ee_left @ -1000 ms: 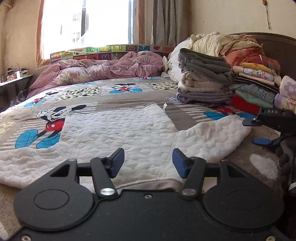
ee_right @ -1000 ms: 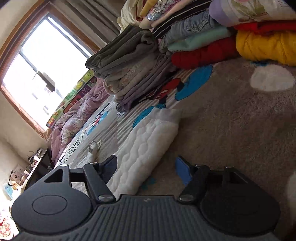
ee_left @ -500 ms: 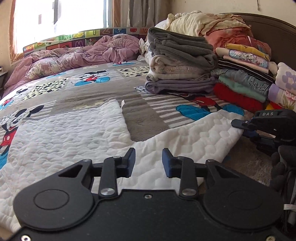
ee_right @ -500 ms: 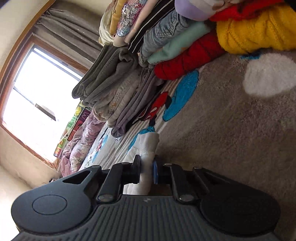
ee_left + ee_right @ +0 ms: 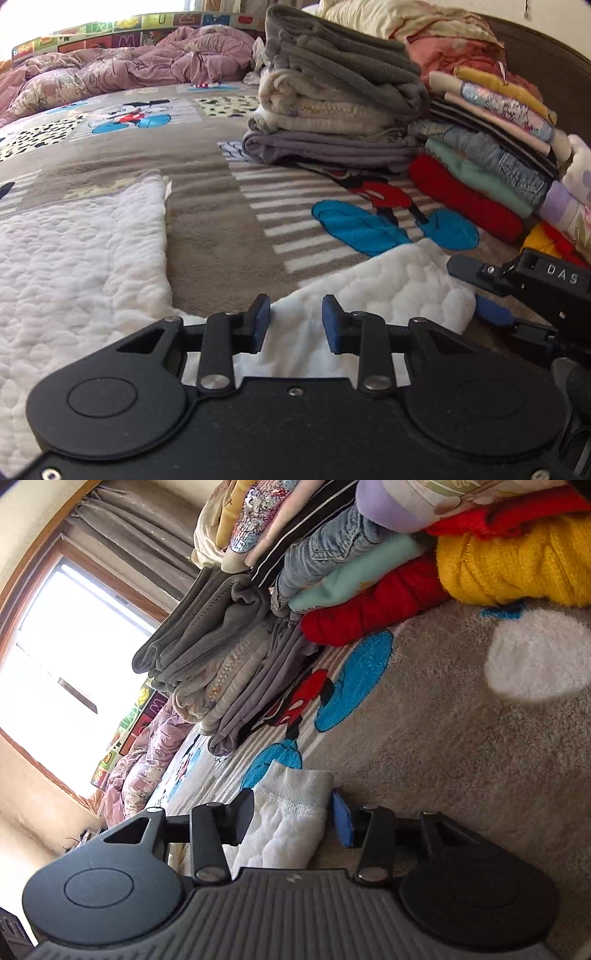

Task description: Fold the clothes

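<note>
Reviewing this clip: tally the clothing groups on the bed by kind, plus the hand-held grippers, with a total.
White quilted garment laid flat: 1
Stacks of folded clothes: 2, grey stack, colourful stack
Hand-held grippers: 2, left hand-held gripper, right hand-held gripper
Total: 5

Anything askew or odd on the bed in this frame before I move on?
Nothing damaged or spilled. The stack with the denim and striped clothes leans toward the grey stack. The white quilted garment lies flat, its sleeve between both open grippers.
</note>
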{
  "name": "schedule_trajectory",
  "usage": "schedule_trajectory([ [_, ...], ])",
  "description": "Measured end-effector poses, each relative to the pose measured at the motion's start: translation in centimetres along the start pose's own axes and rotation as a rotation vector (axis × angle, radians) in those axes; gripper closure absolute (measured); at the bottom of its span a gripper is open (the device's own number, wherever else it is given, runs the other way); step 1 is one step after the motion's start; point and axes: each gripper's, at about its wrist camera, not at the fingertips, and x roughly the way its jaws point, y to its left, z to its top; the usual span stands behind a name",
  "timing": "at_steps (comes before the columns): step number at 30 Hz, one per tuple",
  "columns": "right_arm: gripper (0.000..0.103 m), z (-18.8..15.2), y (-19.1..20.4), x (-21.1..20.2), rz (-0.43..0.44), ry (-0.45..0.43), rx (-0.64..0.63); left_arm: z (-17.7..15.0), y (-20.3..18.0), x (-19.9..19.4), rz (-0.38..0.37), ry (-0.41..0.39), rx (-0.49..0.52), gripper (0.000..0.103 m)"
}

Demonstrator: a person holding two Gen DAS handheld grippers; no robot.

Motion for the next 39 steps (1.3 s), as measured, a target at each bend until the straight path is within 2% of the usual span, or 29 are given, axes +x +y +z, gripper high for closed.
schedule_trajectory([
  [1, 0.066, -0.1, 0.1, 0.2, 0.001, 0.004, -0.010, -0.2, -0.6, 0.4, 0.013, -0.002, 0.050, 0.074],
  [2, 0.079, -0.1, -0.1, 0.2, -0.008, 0.007, -0.003, -0.4, -1.1, 0.6, 0.026, -0.004, 0.093, 0.073],
  [4, 0.089, -0.1, -0.5, 0.1, -0.026, 0.011, 0.011, 0.1, -1.1, -1.2, 0.048, -0.044, 0.086, 0.073],
  [6, 0.090, -0.1, -0.7, -0.1, -0.043, 0.015, 0.020, -0.7, -0.6, -4.1, 0.045, -0.131, 0.073, 0.072],
  [7, 0.090, -0.1, -0.7, -0.2, -0.043, 0.015, 0.024, -1.3, -0.4, -5.1, 0.049, -0.140, 0.073, 0.069],
  [8, 0.090, 0.0, -0.8, -0.2, -0.044, 0.015, 0.029, -2.2, -0.2, -6.3, 0.066, -0.145, 0.076, 0.064],
  [13, 0.075, 0.1, -1.0, -0.8, -0.016, 0.016, 0.082, -7.9, 0.8, -10.5, 0.162, -0.128, 0.140, 0.061],
  [15, 0.070, 0.1, -1.0, -1.1, -0.004, 0.020, 0.088, -9.2, 1.3, -11.4, 0.174, -0.131, 0.131, 0.060],
  [17, 0.063, -0.1, -0.9, -1.5, 0.005, 0.027, 0.082, -9.7, 1.8, -11.8, 0.158, -0.142, 0.104, 0.060],
  [19, 0.062, -0.3, -0.8, -1.8, 0.010, 0.035, 0.073, -9.9, 1.9, -11.8, 0.131, -0.144, 0.083, 0.060],
  [20, 0.061, -0.4, -0.8, -2.0, 0.011, 0.039, 0.070, -10.0, 1.8, -11.4, 0.114, -0.117, 0.089, 0.057],
  [21, 0.061, -0.6, -0.7, -2.1, 0.012, 0.045, 0.070, -10.0, 1.6, -10.6, 0.093, -0.058, 0.112, 0.050],
  [22, 0.060, -0.8, -0.7, -2.3, 0.014, 0.051, 0.069, -10.1, 1.3, -10.0, 0.082, -0.014, 0.140, 0.050],
  [23, 0.058, -1.0, -0.6, -2.4, 0.016, 0.057, 0.056, -10.4, 0.9, -10.3, 0.111, -0.043, 0.178, 0.050],
  [27, 0.056, -0.7, -0.7, -1.8, 0.048, 0.069, 0.072, -9.6, 0.6, -12.4, 0.069, -0.168, 0.117, 0.050],
  [28, 0.056, -0.6, -0.8, -1.6, 0.057, 0.071, 0.081, -9.4, 0.4, -12.4, 0.076, -0.175, 0.124, 0.050],
  [32, 0.050, 0.3, -1.4, -0.5, 0.115, 0.097, 0.138, -9.3, -1.5, -11.1, 0.167, -0.134, 0.264, 0.050],
  [35, 0.050, 1.2, -2.4, 0.1, 0.173, 0.123, 0.225, -9.5, -3.9, -9.7, 0.193, -0.113, 0.403, 0.050],
  [39, 0.050, 1.4, -2.3, 0.2, 0.182, 0.131, 0.229, -9.0, -7.3, -6.7, 0.245, -0.085, 0.573, 0.050],
])
